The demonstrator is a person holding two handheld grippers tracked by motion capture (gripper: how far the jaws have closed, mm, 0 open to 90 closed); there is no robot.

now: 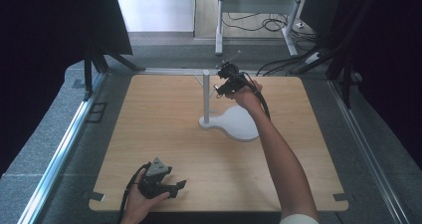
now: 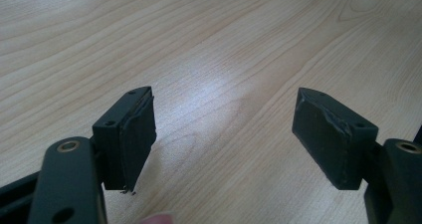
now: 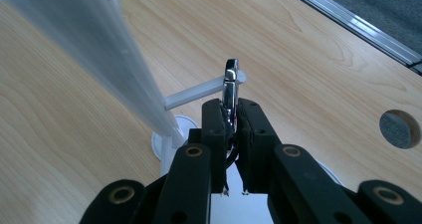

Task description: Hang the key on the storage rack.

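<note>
Right tongs (image 3: 232, 134) pinch a metal clip (image 3: 230, 84) at the stand's peg (image 3: 199, 92); judge alignment carefully, easing it squarely on. Left tongs (image 2: 224, 139) rest spread over the worktop (image 2: 209, 45).

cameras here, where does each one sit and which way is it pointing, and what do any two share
High view: above the person's side, looking forward and down on the wooden table; both forearms and grippers show.
Left gripper view: rides the left gripper, looking down at bare tabletop between open jaws.
Right gripper view: rides the right gripper, shut on a shiny metal piece at the peg of the white stand.
Shared: the stand and right gripper in high and right gripper views.
</note>
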